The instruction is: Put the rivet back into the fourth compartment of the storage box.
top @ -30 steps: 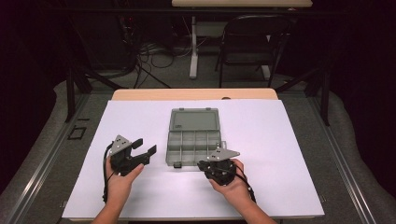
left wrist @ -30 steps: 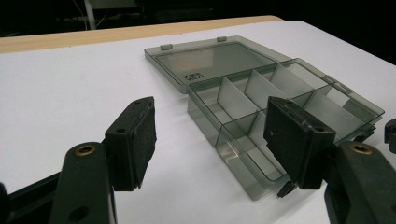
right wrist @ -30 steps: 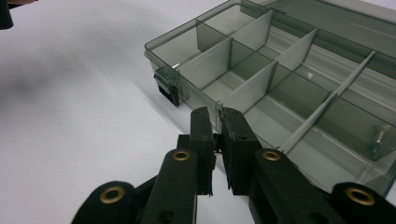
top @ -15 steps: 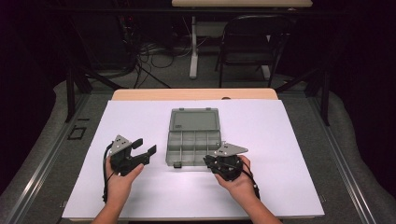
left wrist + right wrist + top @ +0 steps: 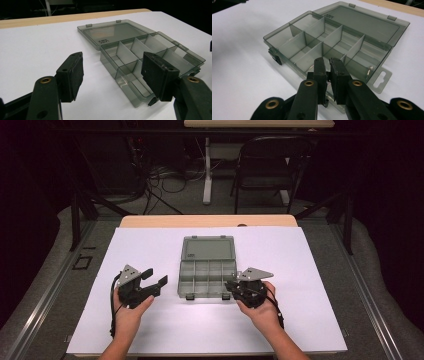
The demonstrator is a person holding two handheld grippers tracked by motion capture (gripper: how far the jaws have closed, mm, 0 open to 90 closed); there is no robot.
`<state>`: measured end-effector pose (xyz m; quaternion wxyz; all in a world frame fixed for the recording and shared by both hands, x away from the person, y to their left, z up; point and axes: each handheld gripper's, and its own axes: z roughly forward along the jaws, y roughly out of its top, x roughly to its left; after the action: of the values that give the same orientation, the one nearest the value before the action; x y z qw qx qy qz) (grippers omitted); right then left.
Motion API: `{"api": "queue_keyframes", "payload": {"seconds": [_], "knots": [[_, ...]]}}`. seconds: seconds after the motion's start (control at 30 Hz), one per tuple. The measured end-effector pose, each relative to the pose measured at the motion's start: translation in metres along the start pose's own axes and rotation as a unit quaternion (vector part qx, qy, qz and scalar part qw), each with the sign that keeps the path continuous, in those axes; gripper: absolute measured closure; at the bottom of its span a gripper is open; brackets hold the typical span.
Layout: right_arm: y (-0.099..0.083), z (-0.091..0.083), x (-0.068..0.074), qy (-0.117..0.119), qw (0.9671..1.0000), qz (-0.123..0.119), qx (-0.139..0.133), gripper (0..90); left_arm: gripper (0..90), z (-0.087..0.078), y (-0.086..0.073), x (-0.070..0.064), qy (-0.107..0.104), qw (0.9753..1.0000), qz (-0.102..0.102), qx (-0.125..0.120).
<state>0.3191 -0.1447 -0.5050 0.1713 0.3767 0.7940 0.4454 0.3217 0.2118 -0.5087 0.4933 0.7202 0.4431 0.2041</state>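
Note:
A smoky grey clear organiser box [image 5: 207,270] lies open mid-table, its lid [image 5: 208,248] flat behind it and its divided compartments bare. A small shiny metal piece [image 5: 369,70] rests in the end compartment beside the hang tab. My left gripper [image 5: 157,276] sits left of the box, open, and in the left gripper view its jaws [image 5: 112,62] stand wide apart with nothing between them, the box [image 5: 150,50] ahead. My right gripper [image 5: 231,288] is at the box's front right corner. Its jaws [image 5: 328,61] are shut to a thin slit over the box's front wall [image 5: 294,67].
A white sheet [image 5: 300,320] covers the table, with a wooden strip [image 5: 210,221] along the far edge. A dark chair [image 5: 270,165] and floor cables [image 5: 160,185] lie beyond. Black latches [image 5: 274,56] jut from the box's front.
My right gripper has moved right and forward, up to the box's front right corner. The left gripper has stayed where it was.

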Motion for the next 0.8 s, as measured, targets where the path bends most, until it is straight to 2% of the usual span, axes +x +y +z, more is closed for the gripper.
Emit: {"api": "queue_keyframes", "payload": {"seconds": [0.03,0.07,0.13,0.37,0.63,0.8], "knots": [[0.002,-0.001,-0.001,0.001,1.0000,0.000,-0.003,83.2,34.4,0.000,0.000,0.000,-0.001,1.0000,-0.001,0.000],[0.005,-0.003,-0.003,0.000,1.0000,0.000,0.004,83.2,34.4,0.001,0.000,0.000,0.000,1.0000,-0.003,-0.001],[0.009,-0.004,-0.005,-0.005,1.0000,-0.002,-0.004,83.2,34.4,0.001,-0.001,0.000,0.000,1.0000,-0.003,0.001],[0.025,-0.001,-0.021,-0.019,0.9998,0.004,0.007,83.2,34.4,0.001,-0.001,0.000,0.000,1.0000,-0.003,-0.001],[0.041,0.010,-0.035,-0.033,0.9993,-0.002,0.019,83.2,34.4,0.001,-0.001,0.000,0.000,1.0000,-0.002,0.001],[0.046,0.020,-0.042,-0.040,0.9988,0.015,0.023,83.2,34.4,0.002,-0.001,0.000,-0.001,1.0000,-0.002,0.004]]}}
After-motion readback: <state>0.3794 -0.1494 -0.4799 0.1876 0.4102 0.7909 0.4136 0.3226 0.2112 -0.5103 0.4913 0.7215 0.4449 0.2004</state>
